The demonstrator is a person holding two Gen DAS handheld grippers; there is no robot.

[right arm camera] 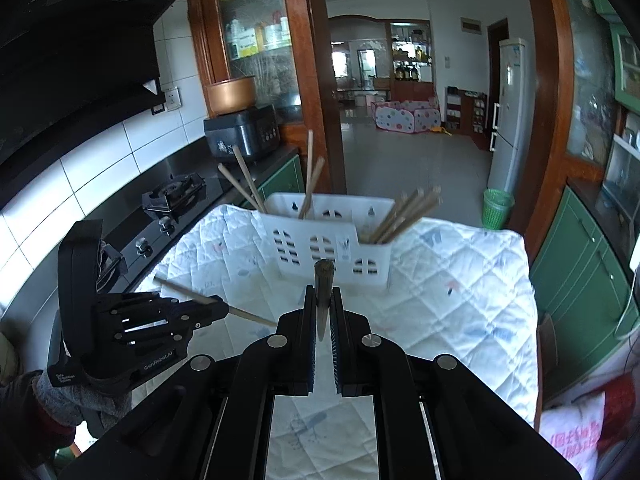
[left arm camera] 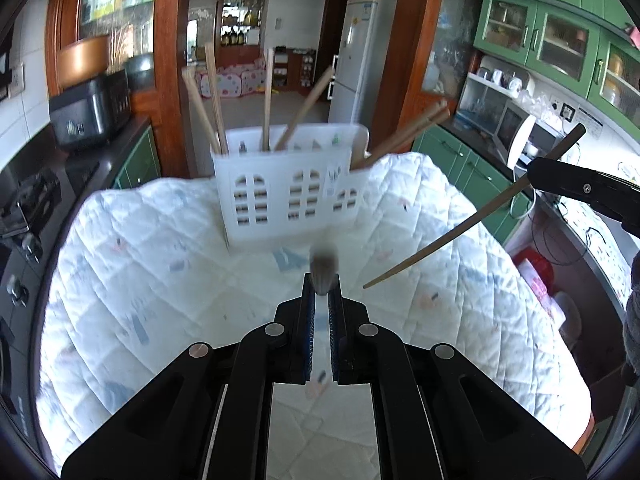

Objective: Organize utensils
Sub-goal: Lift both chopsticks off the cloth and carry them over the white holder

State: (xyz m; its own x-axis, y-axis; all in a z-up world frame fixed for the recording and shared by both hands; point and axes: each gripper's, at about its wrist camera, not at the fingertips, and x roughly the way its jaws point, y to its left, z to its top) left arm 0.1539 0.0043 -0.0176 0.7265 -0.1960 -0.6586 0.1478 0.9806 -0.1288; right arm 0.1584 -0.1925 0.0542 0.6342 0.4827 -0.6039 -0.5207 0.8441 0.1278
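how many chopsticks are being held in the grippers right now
2. One is clamped in the left gripper, seen end-on. The other chopstick is clamped in the right gripper. More stand in the white holder.

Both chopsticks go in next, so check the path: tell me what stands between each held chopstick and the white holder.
Nothing visible: only bare white quilted cloth lies between either held wooden chopstick and the white slotted plastic holder.
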